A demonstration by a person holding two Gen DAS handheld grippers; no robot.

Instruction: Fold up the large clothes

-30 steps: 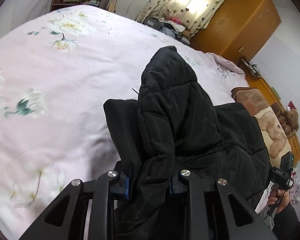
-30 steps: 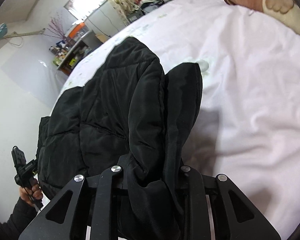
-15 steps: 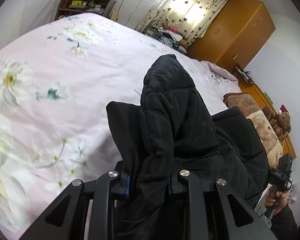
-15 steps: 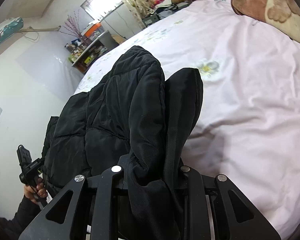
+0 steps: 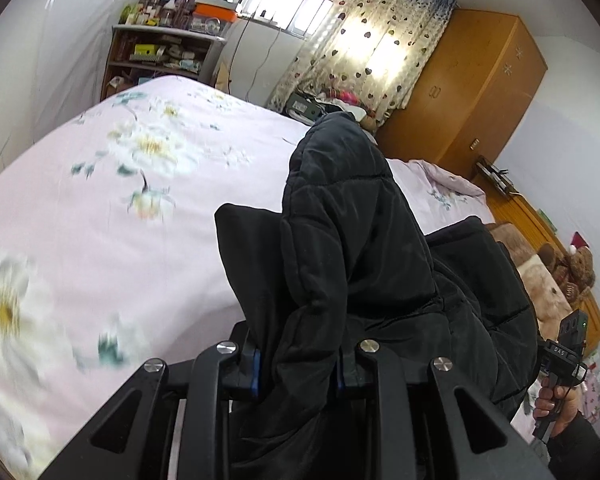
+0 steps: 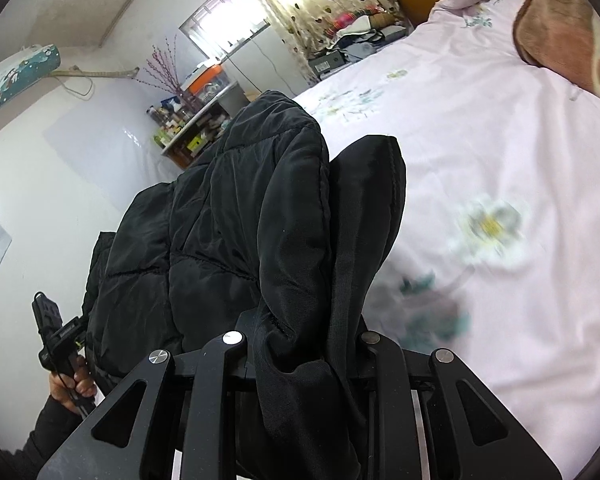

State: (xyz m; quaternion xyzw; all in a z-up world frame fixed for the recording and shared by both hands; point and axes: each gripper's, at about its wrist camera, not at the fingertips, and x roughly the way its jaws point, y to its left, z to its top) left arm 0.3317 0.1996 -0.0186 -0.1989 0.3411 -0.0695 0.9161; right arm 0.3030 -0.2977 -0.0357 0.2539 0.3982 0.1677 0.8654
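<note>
A black quilted puffer jacket (image 5: pixel 352 248) hangs between my two grippers, lifted above the pink floral bed (image 5: pixel 100 216). My left gripper (image 5: pixel 298 364) is shut on one bunched edge of the jacket. My right gripper (image 6: pixel 306 354) is shut on another bunched edge of the jacket (image 6: pixel 260 216). The fabric hides the fingertips of both. The right gripper's handle and hand show at the left wrist view's right edge (image 5: pixel 568 356). The left gripper's handle and hand show at the right wrist view's left edge (image 6: pixel 58 340).
The bed sheet (image 6: pixel 500 128) spreads below. A brown blanket (image 6: pixel 556 24) and teddy bear (image 5: pixel 580 268) lie at the bed's head. A wooden wardrobe (image 5: pixel 472 92), a curtained window (image 5: pixel 372 40) and a cluttered shelf (image 5: pixel 160 52) stand beyond the bed.
Both grippers have risen and tilted up with the jacket; more of the room's walls, window and shelf is in view, and the bed sits lower. Both grips are unchanged.
</note>
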